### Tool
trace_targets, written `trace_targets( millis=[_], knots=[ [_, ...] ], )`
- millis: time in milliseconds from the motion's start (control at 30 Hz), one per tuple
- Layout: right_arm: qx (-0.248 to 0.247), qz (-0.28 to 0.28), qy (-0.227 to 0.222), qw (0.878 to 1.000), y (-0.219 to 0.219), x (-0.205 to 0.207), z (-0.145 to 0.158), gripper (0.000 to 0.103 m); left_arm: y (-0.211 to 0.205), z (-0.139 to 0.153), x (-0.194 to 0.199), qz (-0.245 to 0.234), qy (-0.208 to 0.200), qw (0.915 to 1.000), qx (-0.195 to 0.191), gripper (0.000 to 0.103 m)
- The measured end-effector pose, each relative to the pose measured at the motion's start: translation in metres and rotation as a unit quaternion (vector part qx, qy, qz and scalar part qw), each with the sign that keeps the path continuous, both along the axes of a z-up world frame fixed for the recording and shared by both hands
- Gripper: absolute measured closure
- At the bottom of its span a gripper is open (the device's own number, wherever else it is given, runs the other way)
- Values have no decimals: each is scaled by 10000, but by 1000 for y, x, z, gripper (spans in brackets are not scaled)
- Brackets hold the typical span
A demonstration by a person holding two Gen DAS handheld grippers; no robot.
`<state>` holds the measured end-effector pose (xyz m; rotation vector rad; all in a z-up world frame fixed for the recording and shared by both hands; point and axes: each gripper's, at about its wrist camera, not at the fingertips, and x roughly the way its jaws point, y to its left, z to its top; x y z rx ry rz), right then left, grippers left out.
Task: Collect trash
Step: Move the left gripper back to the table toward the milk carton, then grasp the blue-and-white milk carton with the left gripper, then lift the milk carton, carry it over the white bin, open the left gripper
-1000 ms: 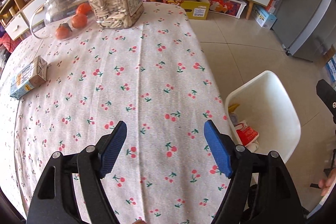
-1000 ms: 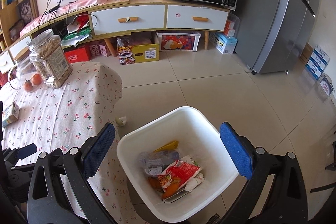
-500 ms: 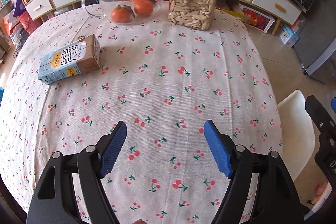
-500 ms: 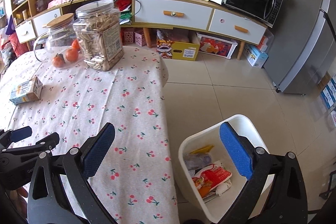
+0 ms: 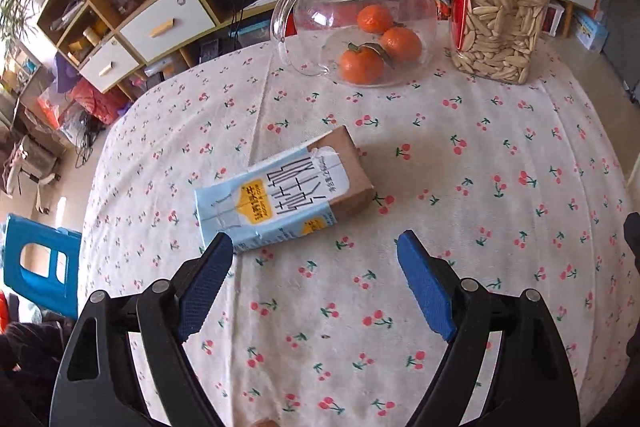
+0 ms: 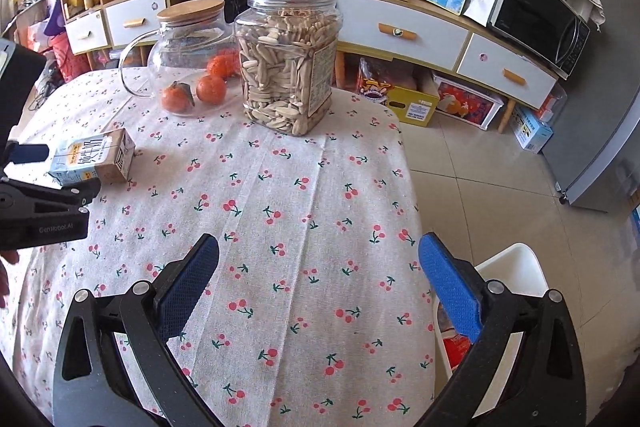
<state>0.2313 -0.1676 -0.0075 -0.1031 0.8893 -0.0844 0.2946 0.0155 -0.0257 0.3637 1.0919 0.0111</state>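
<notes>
While the left gripper (image 5: 314, 265) hovered low above the cherry-printed white tablecloth (image 5: 460, 227) with its blue-padded fingers (image 5: 204, 279) spread wide and holding nothing, a flattened blue-and-brown paper milk carton (image 5: 286, 189) lay on its side just in front of it, near the left fingertip but not between the two pads. In the right wrist view the same carton (image 6: 94, 157) was at the far left of the table, and the black body of the left gripper (image 6: 44, 211) was just beside it. Behind the carton stood a round clear glass teapot with a wooden lid (image 5: 354, 11), and three orange tangerines (image 5: 380, 47) were inside it. To the right of the teapot, close to it, was a tall clear plastic jar full of pale seeds (image 5: 498, 7). Further right, the right gripper (image 6: 318, 277) was also over the tablecloth, its blue pads wide apart and empty. At the right edge, below the table border, a white plastic trash bin (image 6: 516, 267) stood on the beige tiled floor (image 6: 500, 195), and something red (image 6: 454, 347) was visible inside it, partly hidden behind the right finger. The carton and the bin were well apart, on opposite sides of the table.
</notes>
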Motion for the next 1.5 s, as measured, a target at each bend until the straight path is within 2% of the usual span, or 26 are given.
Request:
trace_targets(
  millis=[67, 167, 333, 433, 567, 667, 800, 900, 1000, 1067, 1133, 1233, 1267, 1367, 1500],
  knots=[
    [-52, 46, 49, 10000, 1, 2, -1, 7, 0, -5, 13, -480, 193, 9980, 368, 17],
    [-97, 91, 126, 9998, 1, 5, -3, 7, -3, -15, 27, -1161, 302, 9885, 926, 17],
    [-83, 148, 235, 9996, 0, 7, -6, 7, -1, -35, 49, -1863, 789, 9738, 1038, 17],
    [-101, 172, 261, 9995, 2, 10, -7, 7, 2, -41, 53, -1929, 919, 9733, 837, 25],
    [-103, 195, 275, 9994, 5, 12, -7, 7, 20, -23, 51, -1506, 887, 9846, 1, 36],
    [-134, 250, 285, 9992, 10, 11, -7, 7, 46, -5, 44, -873, 819, 9907, -650, 46],
    [-178, 364, 290, 9988, 18, 10, -8, 7, 89, 15, 25, 69, 601, 9878, -1433, 47],
    [53, 529, 292, 9982, 24, 6, -7, 7, 122, 31, 2, 797, 311, 9764, -1983, 47],
    [207, 723, 377, 9965, 33, 3, -11, 7, 141, 41, -30, 1310, 121, 9563, -2610, 47],
    [249, 820, 426, 9954, 40, 0, -13, 7, 149, 37, -45, 1525, 98, 9439, -2927, 47],
    [273, 926, 425, 9944, 44, -5, -12, 7, 155, 29, -56, 1643, 116, 9370, -3081, 47],
    [171, 1059, 321, 9937, 47, -15, -6, 7, 158, 17, -60, 1645, 477, 9234, -3434, 47],
    [126, 1080, 273, 9937, 46, -19, -3, 7, 158, 17, -61, 1609, 480, 9227, -3470, 47],
    [64, 1066, 188, 9941, 40, -27, 3, 7, 149, 18, -68, 1431, 591, 9249, -3473, 47],
    [-32, 984, 187, 9950, 29, -35, 5, 7, 132, 13, -79, 1225, 774, 9350, -3237, 47]
  ],
)
